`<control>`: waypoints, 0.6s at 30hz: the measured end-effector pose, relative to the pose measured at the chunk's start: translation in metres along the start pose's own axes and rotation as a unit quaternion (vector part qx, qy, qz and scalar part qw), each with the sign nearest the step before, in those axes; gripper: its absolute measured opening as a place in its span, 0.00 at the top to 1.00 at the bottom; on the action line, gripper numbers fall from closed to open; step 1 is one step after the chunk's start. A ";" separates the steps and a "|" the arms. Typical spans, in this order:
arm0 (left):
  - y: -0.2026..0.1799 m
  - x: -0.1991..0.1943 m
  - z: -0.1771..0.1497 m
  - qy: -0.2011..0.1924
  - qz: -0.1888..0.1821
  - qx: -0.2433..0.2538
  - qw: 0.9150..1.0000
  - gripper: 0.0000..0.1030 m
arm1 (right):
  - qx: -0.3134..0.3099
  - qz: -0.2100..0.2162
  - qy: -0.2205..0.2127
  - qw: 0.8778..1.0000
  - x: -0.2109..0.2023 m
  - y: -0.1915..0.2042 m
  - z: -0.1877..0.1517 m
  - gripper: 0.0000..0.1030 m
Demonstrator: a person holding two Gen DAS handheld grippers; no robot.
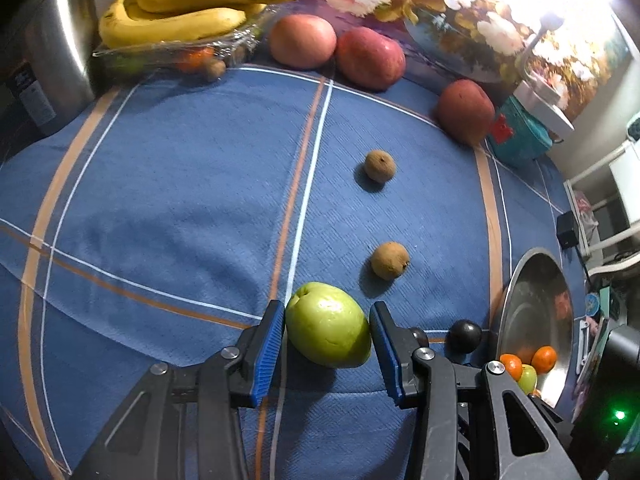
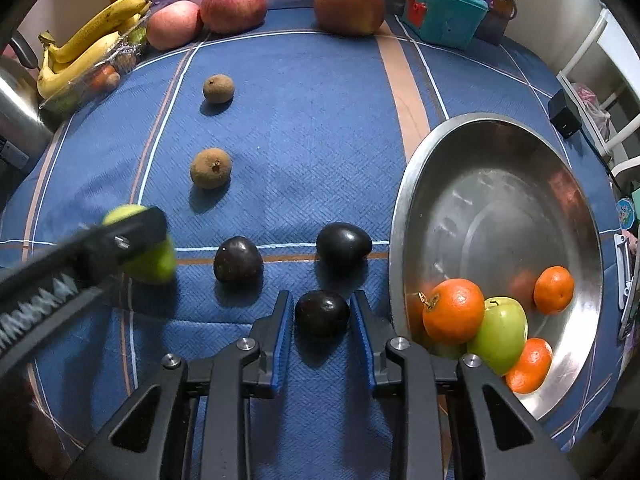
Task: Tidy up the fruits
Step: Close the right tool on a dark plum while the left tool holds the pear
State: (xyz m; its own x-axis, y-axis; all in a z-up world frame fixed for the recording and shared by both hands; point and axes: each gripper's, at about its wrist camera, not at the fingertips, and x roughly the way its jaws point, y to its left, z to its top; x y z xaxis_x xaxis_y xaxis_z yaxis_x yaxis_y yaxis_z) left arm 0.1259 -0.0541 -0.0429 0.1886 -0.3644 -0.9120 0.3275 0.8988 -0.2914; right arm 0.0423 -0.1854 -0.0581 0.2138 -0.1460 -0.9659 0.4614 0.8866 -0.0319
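two tongs, two fruits gripped

two sets of tongs are clenched on fruit over the blue cloth (image 1: 180, 200) on the counter. left tongs (image 1: 328, 330) grasp a green fruit (image 1: 328, 326), pads pressed to both its sides. right tongs (image 2: 322, 314) grasp a dark plum (image 2: 322, 314) just beside the steel bowl (image 2: 480, 184), which holds oranges and a green apple (image 2: 500, 332).
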 end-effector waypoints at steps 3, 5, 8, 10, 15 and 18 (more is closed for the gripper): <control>0.002 -0.003 0.001 -0.004 0.000 -0.005 1.000 0.55 | 0.002 0.001 -0.003 1.000 0.003 -0.001 -0.002 0.73; 0.005 -0.007 0.001 -0.006 -0.001 -0.009 1.000 0.55 | 0.002 0.002 -0.005 1.000 0.003 -0.003 -0.002 0.73; 0.005 -0.010 0.003 -0.014 0.000 -0.014 1.000 0.55 | 0.009 0.015 -0.009 1.000 -0.003 -0.006 -0.001 0.73; 0.007 -0.016 0.003 -0.022 0.001 -0.017 1.000 0.54 | 0.013 0.027 -0.020 0.999 -0.011 -0.008 0.001 0.73; 0.009 -0.028 0.006 -0.038 -0.001 -0.019 0.999 0.55 | 0.023 0.047 -0.050 0.997 -0.032 -0.016 0.004 0.73; 0.007 -0.033 0.008 -0.045 -0.003 -0.020 0.999 0.55 | 0.030 0.055 -0.065 0.996 -0.047 -0.018 0.006 0.73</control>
State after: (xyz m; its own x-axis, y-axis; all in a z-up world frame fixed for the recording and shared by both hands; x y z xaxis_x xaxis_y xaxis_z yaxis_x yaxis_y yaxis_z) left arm 0.1295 -0.0373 -0.0123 0.2703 -0.3883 -0.8810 0.2922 0.9050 -0.3092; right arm 0.0288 -0.1965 -0.0104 0.3736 -0.1088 -0.9212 0.4795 0.8728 0.0913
